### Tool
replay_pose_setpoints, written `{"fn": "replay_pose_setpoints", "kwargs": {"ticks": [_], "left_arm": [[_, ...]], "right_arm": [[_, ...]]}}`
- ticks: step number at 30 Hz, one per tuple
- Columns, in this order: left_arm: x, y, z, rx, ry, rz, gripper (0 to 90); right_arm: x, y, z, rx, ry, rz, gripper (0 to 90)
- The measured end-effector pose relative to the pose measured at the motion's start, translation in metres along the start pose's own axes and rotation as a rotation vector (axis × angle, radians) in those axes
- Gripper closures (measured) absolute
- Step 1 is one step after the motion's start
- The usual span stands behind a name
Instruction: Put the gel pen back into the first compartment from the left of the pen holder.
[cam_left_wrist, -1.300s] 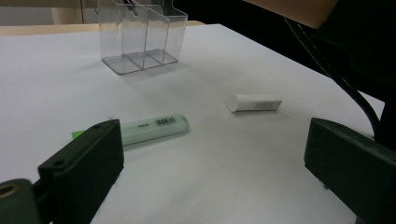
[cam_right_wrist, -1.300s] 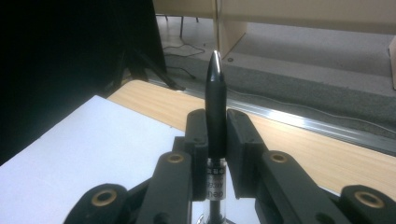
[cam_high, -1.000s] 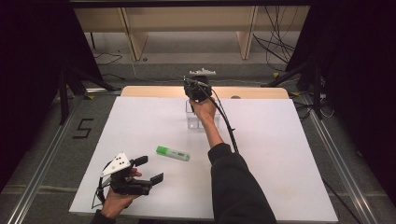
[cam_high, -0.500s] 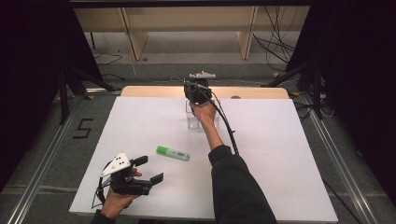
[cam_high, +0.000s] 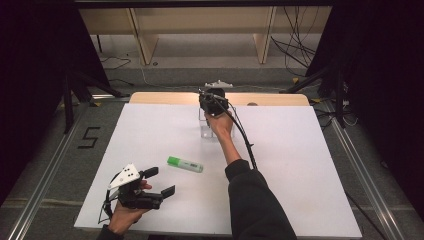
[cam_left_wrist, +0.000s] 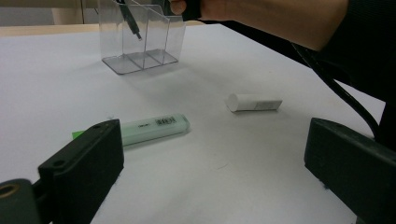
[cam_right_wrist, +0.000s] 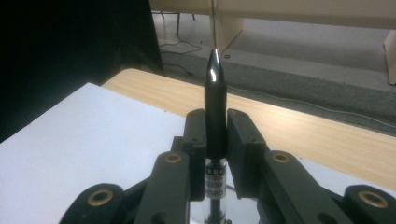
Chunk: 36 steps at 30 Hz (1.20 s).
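Observation:
My right gripper (cam_high: 212, 100) hangs at the far middle of the white table, over a clear plastic holder (cam_high: 206, 130). It is shut on a black pen (cam_right_wrist: 215, 93), which stands upright between the jaws. In the left gripper view the pen's lower end (cam_left_wrist: 133, 25) dips into one compartment of the clear holder (cam_left_wrist: 140, 56). My left gripper (cam_high: 160, 181) rests open near the front left edge, nothing between its jaws. A green highlighter (cam_high: 185, 163) lies flat on the table just beyond it, also visible ahead of the left jaw (cam_left_wrist: 152, 129).
A short white cylinder (cam_left_wrist: 254, 102) lies on the table to the right of the highlighter. The right forearm and the gripper's black cable (cam_high: 245, 140) cross the middle of the white table (cam_high: 300, 165). A wooden strip (cam_high: 165, 97) runs along the far edge.

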<state>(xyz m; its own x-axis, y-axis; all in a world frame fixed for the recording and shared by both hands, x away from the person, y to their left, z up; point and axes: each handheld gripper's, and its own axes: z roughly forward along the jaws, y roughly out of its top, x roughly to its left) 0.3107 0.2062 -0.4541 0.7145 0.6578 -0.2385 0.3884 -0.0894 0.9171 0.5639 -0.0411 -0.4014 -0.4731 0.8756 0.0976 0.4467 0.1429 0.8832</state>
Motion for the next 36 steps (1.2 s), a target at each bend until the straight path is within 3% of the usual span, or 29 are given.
{"fn": "replay_pose_setpoints", "kwargs": {"ticks": [12,16,28,36], "left_arm": [[0.0,0.0,0.0,0.003,0.0,-0.001,4.2],[0.002,0.0,0.0,0.001,0.004,-0.005,4.2],[0.002,-0.001,0.0,-0.001,0.01,-0.01,4.2],[0.002,-0.001,0.0,-0.001,0.011,-0.011,4.2]], "right_arm": [[0.0,0.001,-0.017,-0.014,0.059,-0.002,51.3],[0.004,0.003,-0.028,0.017,0.105,-0.001,42.8],[0.023,-0.007,-0.052,0.108,0.282,-0.073,35.1],[0.03,-0.016,-0.055,0.155,0.32,-0.119,33.3]]}}
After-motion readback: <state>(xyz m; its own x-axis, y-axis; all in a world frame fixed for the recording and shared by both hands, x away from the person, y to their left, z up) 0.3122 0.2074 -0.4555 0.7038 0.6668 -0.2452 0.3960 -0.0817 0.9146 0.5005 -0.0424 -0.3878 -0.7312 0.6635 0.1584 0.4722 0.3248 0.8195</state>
